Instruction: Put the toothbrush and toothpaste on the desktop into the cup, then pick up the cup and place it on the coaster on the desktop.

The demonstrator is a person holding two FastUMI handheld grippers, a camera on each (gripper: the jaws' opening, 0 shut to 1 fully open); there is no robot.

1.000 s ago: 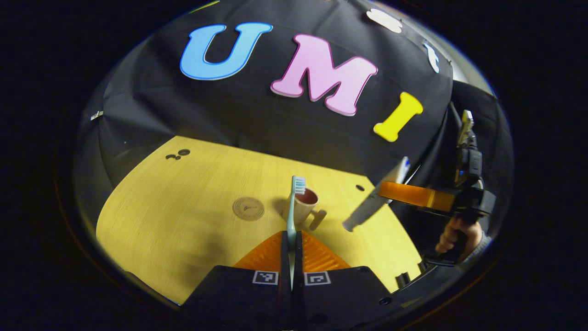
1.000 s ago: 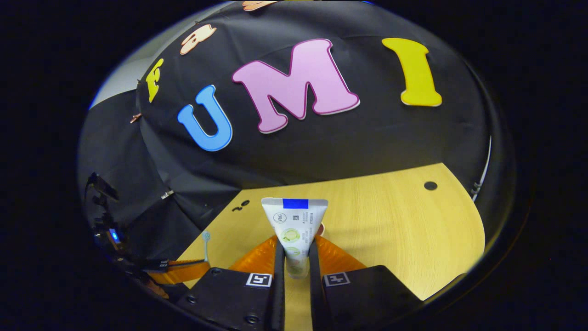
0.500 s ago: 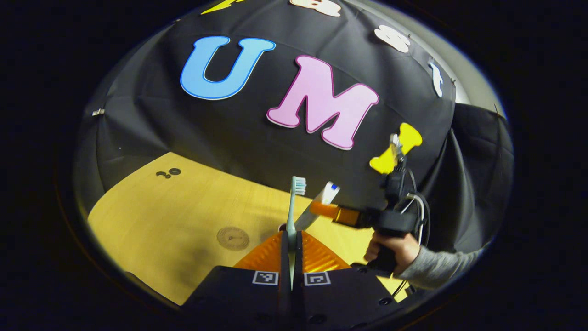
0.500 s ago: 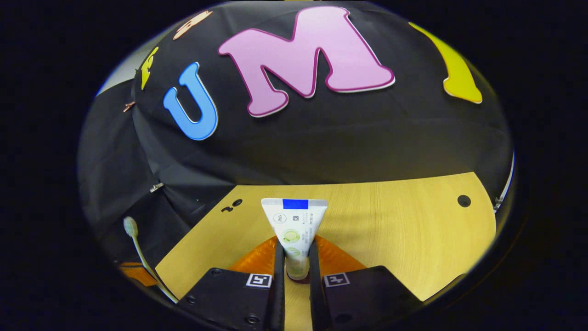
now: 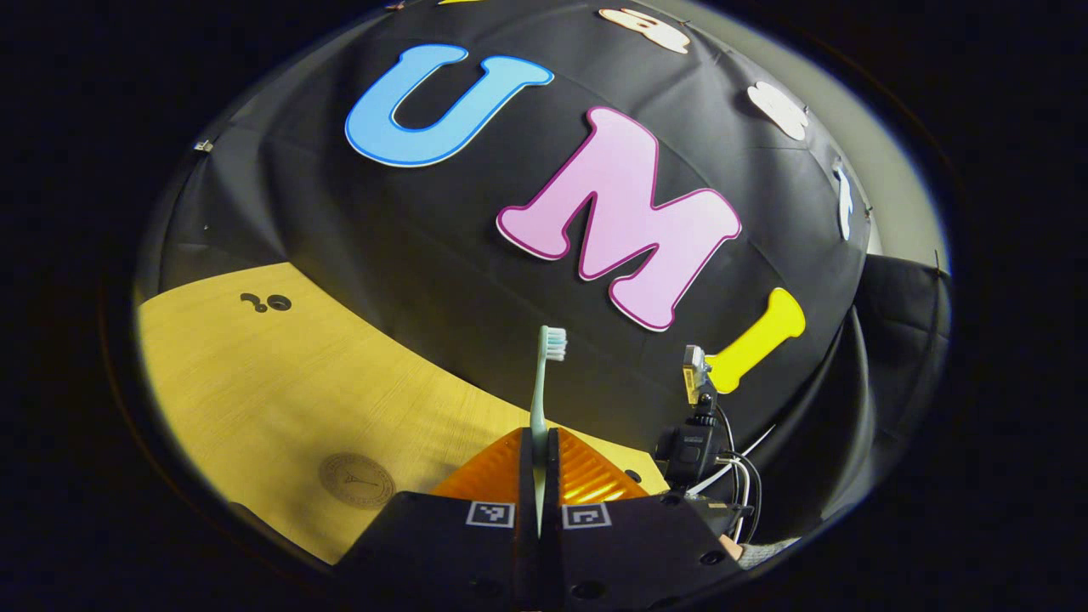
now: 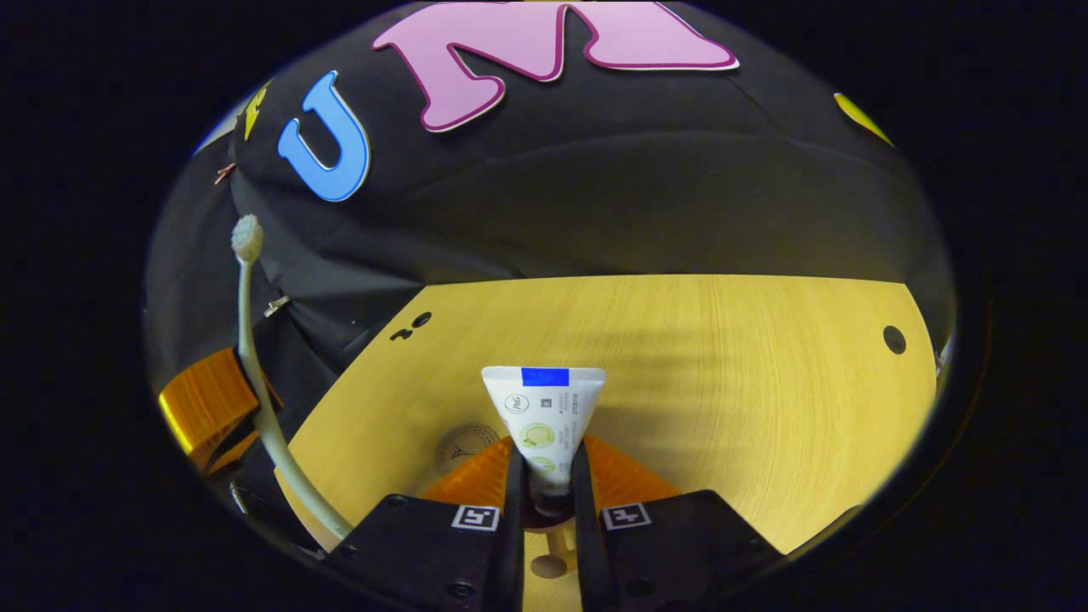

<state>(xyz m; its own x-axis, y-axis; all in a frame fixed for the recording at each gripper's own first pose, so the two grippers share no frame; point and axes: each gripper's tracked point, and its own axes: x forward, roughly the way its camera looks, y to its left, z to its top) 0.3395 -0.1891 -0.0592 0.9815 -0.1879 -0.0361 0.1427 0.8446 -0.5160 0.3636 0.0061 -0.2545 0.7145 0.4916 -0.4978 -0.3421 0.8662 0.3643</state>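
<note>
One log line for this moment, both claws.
left claw: shut on toothbrush | right claw: shut on toothpaste | coaster: bare

Toothpaste (image 6: 544, 421): cap end was hidden between the right tongs (image 6: 548, 476).
Coaster (image 6: 467, 444): was partly covered by them.

In the left gripper view the cup has been lost from sight and the coaster (image 5: 357, 480) is shifted lower left. In the right gripper view the toothbrush (image 6: 263, 382) is brought nearer, and the coaster (image 6: 466, 446) is revealed behind the toothpaste (image 6: 544, 425)
</note>
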